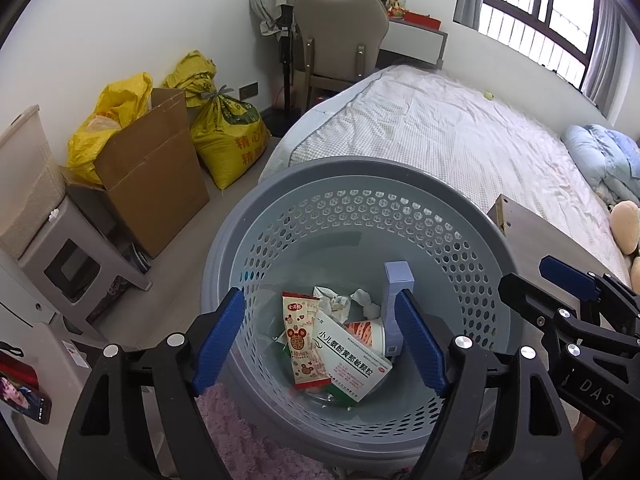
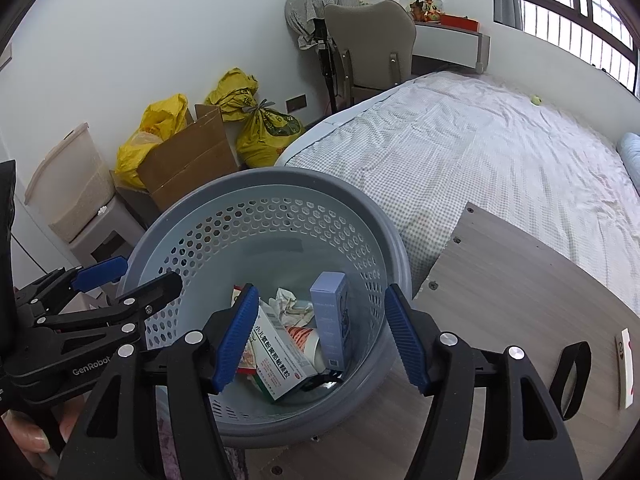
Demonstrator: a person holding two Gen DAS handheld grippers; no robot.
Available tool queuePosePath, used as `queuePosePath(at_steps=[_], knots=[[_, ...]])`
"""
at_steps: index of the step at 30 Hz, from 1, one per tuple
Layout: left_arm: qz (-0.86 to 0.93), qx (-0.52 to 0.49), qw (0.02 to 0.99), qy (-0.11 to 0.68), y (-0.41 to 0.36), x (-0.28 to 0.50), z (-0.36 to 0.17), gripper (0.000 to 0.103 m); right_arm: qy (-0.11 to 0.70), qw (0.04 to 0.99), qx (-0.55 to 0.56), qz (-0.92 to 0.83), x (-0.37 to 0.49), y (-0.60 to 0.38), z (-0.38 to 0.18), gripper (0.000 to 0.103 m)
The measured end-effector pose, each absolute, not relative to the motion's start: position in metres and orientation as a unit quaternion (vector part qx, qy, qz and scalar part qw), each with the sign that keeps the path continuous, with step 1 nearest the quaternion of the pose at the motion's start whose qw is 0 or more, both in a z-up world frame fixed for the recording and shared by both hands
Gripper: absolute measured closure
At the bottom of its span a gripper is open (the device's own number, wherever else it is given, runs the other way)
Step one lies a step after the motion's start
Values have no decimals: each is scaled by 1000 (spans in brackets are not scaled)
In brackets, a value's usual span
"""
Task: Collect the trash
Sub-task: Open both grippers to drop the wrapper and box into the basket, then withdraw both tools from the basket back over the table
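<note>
Both claws hang over the round gray basket (image 1: pixel 240 248) with holes in its wall. The left gripper (image 1: pixel 320 340) is spread wide and holds nothing. The right gripper (image 2: pixel 322 338) is let go too, with nothing in it. Down inside the basket lie a white medicine box (image 1: pixel 354 360), a red snack packet (image 1: pixel 302 344), crumpled paper (image 1: pixel 340 300), a paper cup (image 1: pixel 368 334) and a tall blue box (image 2: pixel 332 316).

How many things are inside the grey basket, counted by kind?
Boxes: 2, white medicine box and blue box
Red snack wrapper: 1
Paper cup: 1
Crumpled tissues: about 2
Total: about 6 visible in the grey basket
</note>
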State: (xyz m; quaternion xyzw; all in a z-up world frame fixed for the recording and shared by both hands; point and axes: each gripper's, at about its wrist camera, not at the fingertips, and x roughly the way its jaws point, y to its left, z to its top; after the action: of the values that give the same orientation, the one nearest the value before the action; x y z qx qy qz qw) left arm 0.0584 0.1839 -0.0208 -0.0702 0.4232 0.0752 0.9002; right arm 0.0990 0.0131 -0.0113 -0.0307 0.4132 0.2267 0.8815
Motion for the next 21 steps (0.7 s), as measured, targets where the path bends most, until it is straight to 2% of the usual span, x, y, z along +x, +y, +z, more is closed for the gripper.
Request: queuePosePath(at_steps=[16, 21], knots=[[75, -60, 905, 414, 172, 45, -9, 18, 408, 888, -19, 214, 85, -5, -5, 39], [74, -54, 908, 410, 166, 41, -7, 16, 403, 892, -13, 206, 78, -16, -4, 35]])
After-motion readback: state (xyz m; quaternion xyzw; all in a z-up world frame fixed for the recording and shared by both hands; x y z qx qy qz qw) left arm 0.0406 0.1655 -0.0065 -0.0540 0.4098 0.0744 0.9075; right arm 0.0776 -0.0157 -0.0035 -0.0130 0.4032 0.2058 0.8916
